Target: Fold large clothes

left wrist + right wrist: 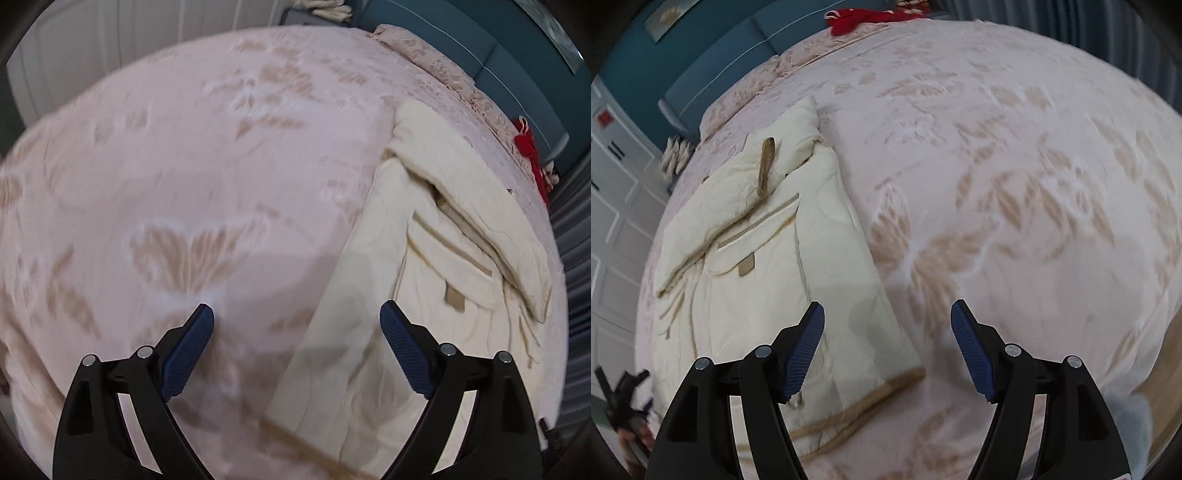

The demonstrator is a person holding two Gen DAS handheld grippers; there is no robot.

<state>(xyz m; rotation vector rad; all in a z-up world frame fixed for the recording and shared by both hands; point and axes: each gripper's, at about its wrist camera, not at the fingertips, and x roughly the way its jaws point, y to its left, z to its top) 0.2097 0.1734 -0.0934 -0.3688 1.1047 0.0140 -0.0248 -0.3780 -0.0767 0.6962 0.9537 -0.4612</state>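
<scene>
Bed (166,155) fills both views, covered in a pink spread with tan leaf pattern; left-wrist frame is motion-blurred. Teal headboard (713,70) runs along the far edge.

Your task item, the cream coat (768,258), lies flat on the spread along the side near the white panelled doors (617,229). It's folded lengthwise into a long strip, one sleeve (713,236) laid diagonally across the chest, tan-trimmed hem (871,398) nearest you. A tan pocket tab (746,266) shows below the sleeve, and a tan strap (766,166) lies up near the collar end.

Red garment (864,18) sits at the headboard edge, well apart from the coat.

Your left gripper (297,321) is spread wide, nothing between the pads, hovering over the coat's long edge where it meets the spread. Your right gripper (887,317) is likewise spread wide and empty, hovering just beside the coat's hem corner.
</scene>
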